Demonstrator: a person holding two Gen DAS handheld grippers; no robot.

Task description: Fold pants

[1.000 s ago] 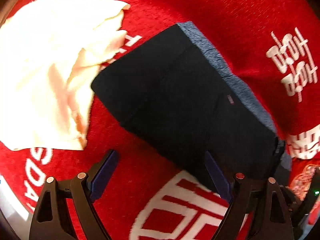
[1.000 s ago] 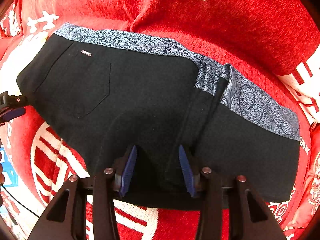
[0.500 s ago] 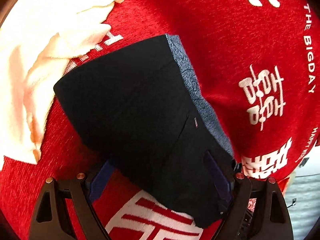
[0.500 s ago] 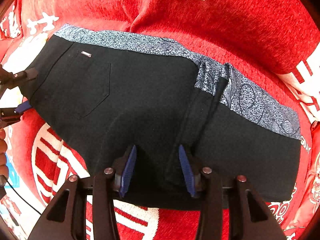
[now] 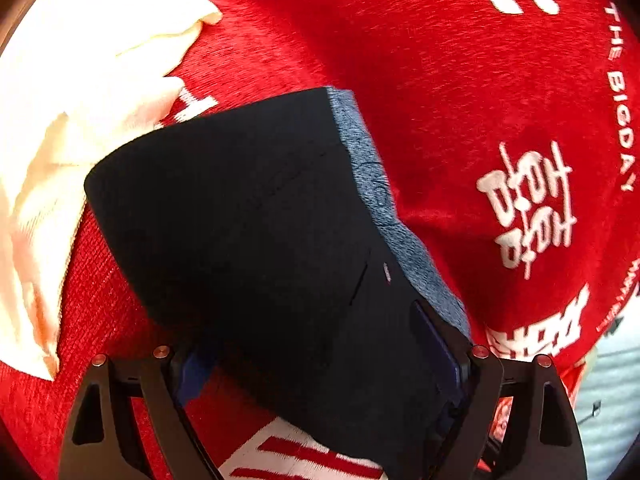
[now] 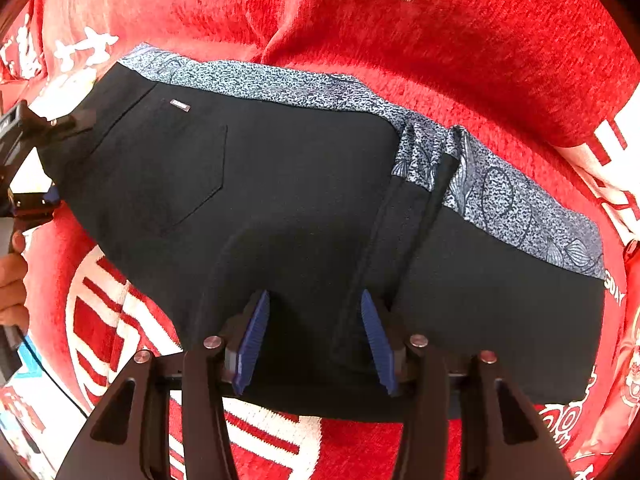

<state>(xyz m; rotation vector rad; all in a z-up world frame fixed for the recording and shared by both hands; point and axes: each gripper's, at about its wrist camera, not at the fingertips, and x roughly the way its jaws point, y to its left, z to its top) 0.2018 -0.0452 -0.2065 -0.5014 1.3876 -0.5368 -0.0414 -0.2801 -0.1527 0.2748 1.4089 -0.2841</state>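
Note:
Black pants (image 6: pixel 304 208) with a blue-grey patterned waistband (image 6: pixel 500 200) lie folded on a red blanket; they also show in the left wrist view (image 5: pixel 248 232). My left gripper (image 5: pixel 320 356) is open, its jaws straddling the near end of the folded pants. It shows at the left edge of the right wrist view (image 6: pixel 28 172). My right gripper (image 6: pixel 314 340) is open, its blue pads (image 6: pixel 252 340) resting on the black fabric near the front edge, beside a raised fold.
A cream cloth (image 5: pixel 60 128) lies on the red blanket (image 5: pixel 460 100) left of the pants. The blanket has white lettering (image 5: pixel 528 208). A person's hand (image 6: pixel 12 284) shows at the left edge.
My left gripper has moved forward over the end of the pants, its jaws now on either side of the fabric. The right gripper has stayed put.

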